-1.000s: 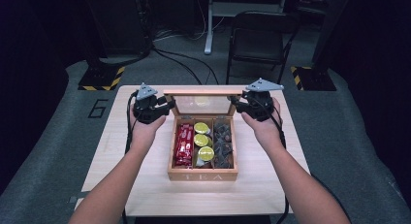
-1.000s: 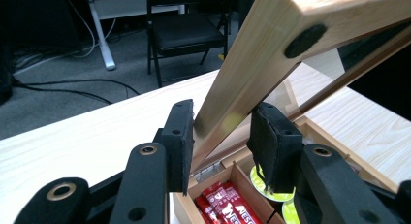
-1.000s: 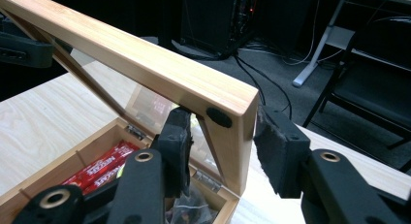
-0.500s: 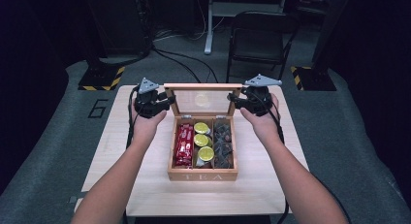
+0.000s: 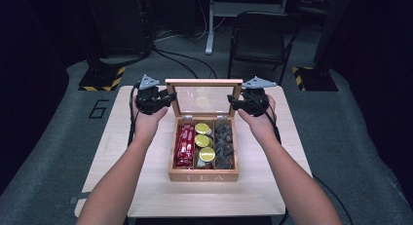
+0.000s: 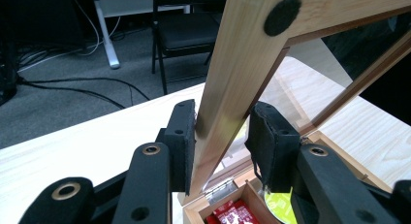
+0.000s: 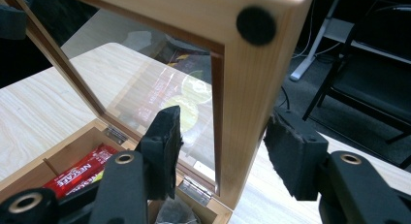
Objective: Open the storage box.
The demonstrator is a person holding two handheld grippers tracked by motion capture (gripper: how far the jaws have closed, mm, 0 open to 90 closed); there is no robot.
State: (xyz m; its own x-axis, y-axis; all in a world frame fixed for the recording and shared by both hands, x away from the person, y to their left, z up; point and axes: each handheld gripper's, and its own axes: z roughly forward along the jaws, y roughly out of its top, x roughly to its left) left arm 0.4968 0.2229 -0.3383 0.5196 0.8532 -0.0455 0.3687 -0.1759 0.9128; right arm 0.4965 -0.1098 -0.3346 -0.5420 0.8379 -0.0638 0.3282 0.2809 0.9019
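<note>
A wooden tea box point(image 5: 203, 177) sits mid-table with its glass lid point(image 5: 203, 82) standing upright. Inside lie red packets point(image 5: 185, 145), yellow-green round pods point(image 5: 205, 141) and dark sachets point(image 5: 224, 146). My left gripper point(image 5: 168, 97) grips the lid's left frame edge; in the left gripper view both pads of the gripper point(image 6: 220, 132) press on the wooden frame point(image 6: 232, 78). My right gripper point(image 5: 234, 102) straddles the lid's right edge. In the right gripper view the gripper point(image 7: 223, 146) stands open, with a gap between the glass-side pad point(image 7: 165, 141) and the frame point(image 7: 247, 112).
The light wood table point(image 5: 141, 191) has bare room in front of and beside the box. Behind it stand a black chair point(image 5: 258, 35) and a white desk leg point(image 5: 210, 25), with cables point(image 5: 180, 59) on the grey floor.
The lid has swung a little further up to upright, and both grippers have risen slightly with its side edges.
</note>
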